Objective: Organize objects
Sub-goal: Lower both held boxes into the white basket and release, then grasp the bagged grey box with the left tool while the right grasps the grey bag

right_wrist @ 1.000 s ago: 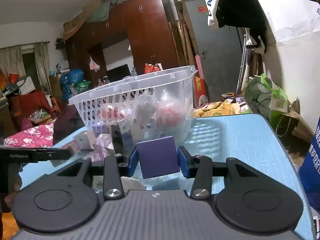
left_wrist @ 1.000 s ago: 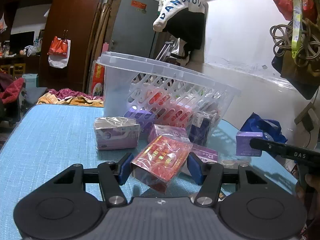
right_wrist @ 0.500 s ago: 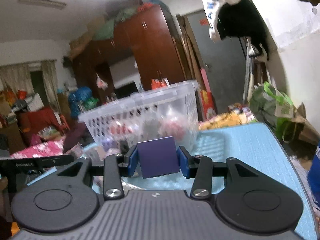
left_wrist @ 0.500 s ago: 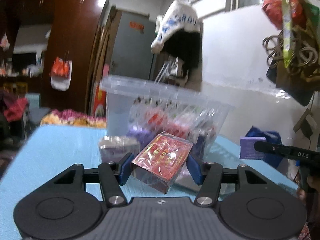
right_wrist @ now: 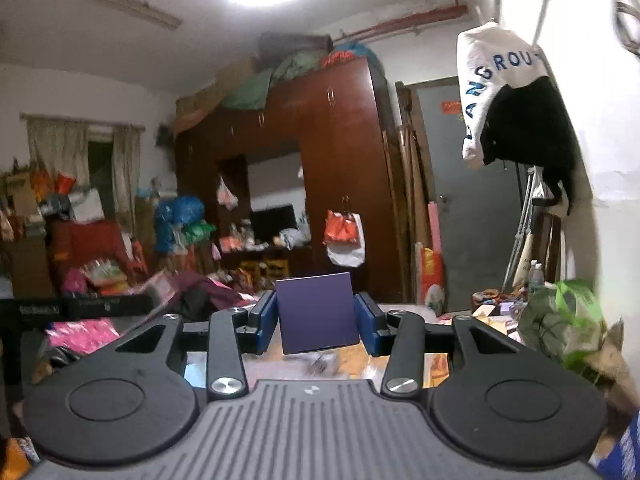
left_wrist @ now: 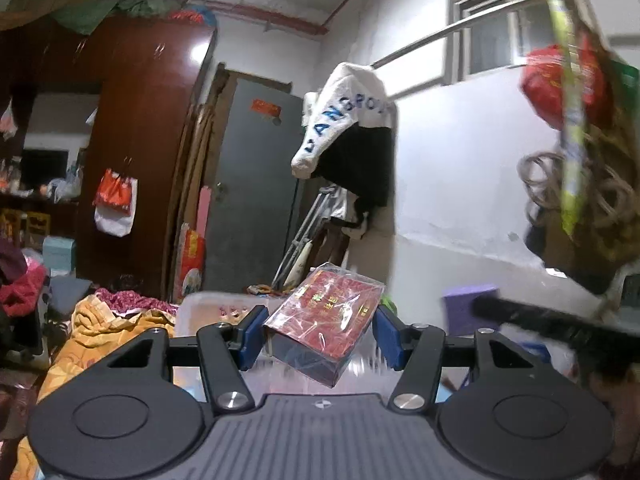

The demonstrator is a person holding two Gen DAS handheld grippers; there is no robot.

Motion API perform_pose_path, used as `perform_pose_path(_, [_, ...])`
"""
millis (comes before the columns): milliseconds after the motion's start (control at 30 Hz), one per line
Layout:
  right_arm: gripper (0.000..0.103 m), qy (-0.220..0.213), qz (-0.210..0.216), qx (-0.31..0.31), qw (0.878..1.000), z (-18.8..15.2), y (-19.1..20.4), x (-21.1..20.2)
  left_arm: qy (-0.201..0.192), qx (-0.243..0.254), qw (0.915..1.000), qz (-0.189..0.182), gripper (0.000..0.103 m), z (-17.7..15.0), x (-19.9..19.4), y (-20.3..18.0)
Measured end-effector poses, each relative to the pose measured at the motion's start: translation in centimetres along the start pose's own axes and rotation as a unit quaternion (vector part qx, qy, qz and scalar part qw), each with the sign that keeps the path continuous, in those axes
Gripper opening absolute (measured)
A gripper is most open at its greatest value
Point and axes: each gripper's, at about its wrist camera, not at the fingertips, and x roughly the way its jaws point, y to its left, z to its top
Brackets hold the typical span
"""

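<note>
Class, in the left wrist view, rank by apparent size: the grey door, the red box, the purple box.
1. grey door
2. red box, though it looks large partly because it sits close to the camera
3. purple box, partly hidden

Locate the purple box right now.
In the right wrist view, the purple box sits centre frame, clamped in the right tool, raised in front of the wardrobe.

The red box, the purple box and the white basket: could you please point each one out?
red box (left_wrist: 326, 322), left wrist view, its wrapped top face.
purple box (right_wrist: 317, 313), right wrist view, middle of its facing side.
white basket (left_wrist: 208, 304), left wrist view, its rim.
</note>
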Motion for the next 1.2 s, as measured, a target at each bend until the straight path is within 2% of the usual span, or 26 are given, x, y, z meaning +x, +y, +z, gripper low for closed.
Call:
perform_pose_path(67, [0.046, 0.026, -0.017, -0.014, 0.999, 0.9, -0.2, 3.5, 0.022, 0.010, 0.9995, 0.023, 0.061, 1.6, 3.2, -0.9])
perform_pose_path(133, [0.046, 0.066, -0.006, 0.004, 0.998, 0.7, -0.9, 6.5, 0.059, 0.009, 0.9971, 0.048, 0.061, 2.0, 6.3, -1.0])
perform_pose_path(233, [0.050, 0.105, -0.026, -0.030, 0.994, -0.5, -0.2, 9.1, 0.113, -0.010, 0.9925, 0.045, 0.062, 1.1, 9.2, 0.1])
perform_pose_path(267, [0.059, 0.124, -0.029, -0.043, 0.991, -0.9, 0.1, 9.9, 0.130, -0.007, 0.9899, 0.054, 0.063, 0.6, 10.2, 0.3])
perform_pose_path(300, [0.063, 0.131, -0.037, -0.051, 0.989, -1.4, 0.2, 10.3, 0.134, -0.002, 0.9887, 0.068, 0.070, 0.1, 10.8, 0.6])
perform_pose_path(367, [0.083, 0.131, -0.047, -0.060, 0.988, -1.5, 0.7, 9.9, 0.140, 0.004, 0.9858, 0.093, 0.076, -0.7, 11.0, 1.1])
perform_pose_path(433, [0.096, 0.120, -0.028, -0.050, 0.991, -1.2, 1.2, 8.4, 0.127, 0.000, 0.9883, 0.085, 0.076, -0.9, 9.6, 1.8])
perform_pose_path(500, [0.103, 0.096, -0.016, -0.040, 0.994, -1.3, 1.8, 5.7, 0.103, -0.003, 0.9921, 0.072, 0.089, -1.1, 7.2, 2.4])
perform_pose_path(600, [0.103, 0.097, 0.014, -0.028, 0.995, -3.1, 2.1, 2.0, 0.068, 0.000, 0.9958, 0.062, 0.099, -2.5, 2.4, 2.8])
perform_pose_path(633, [0.103, 0.117, 0.024, -0.031, 0.992, -4.3, 2.3, 1.4, 0.064, 0.003, 0.9960, 0.062, 0.102, -3.3, 1.2, 3.1])
perform_pose_path(700, [0.103, 0.177, 0.032, -0.028, 0.983, -7.4, 2.3, 1.2, 0.079, 0.009, 0.9941, 0.073, 0.103, -5.3, 0.4, 3.8])
perform_pose_path(800, [0.103, 0.234, 0.033, 0.002, 0.972, -11.6, 1.8, 1.9, 0.125, -0.007, 0.9856, 0.114, 0.102, -7.7, 2.0, 6.1])
perform_pose_path(867, [0.103, 0.251, 0.036, 0.021, 0.967, -12.6, 1.3, 2.8, 0.153, -0.032, 0.9823, 0.103, 0.100, -8.6, 3.4, 7.5])
perform_pose_path(933, [0.103, 0.258, 0.053, 0.029, 0.964, -12.4, 1.4, 3.5, 0.165, -0.037, 0.9816, 0.089, 0.100, -9.1, 4.8, 7.4])
perform_pose_path(1033, [0.103, 0.276, 0.050, -0.014, 0.960, -12.4, 2.7, 4.2, 0.183, -0.004, 0.9778, 0.102, 0.100, -9.9, 6.8, 6.2])
perform_pose_path(1133, [0.095, 0.293, 0.053, -0.042, 0.954, -12.7, 3.8, 4.9, 0.209, 0.003, 0.9714, 0.112, 0.100, -11.0, 8.0, 5.7])
perform_pose_path(1200, [0.082, 0.289, 0.054, -0.055, 0.954, -12.6, 4.2, 4.8, 0.218, 0.008, 0.9682, 0.123, 0.100, -11.5, 8.5, 5.6])
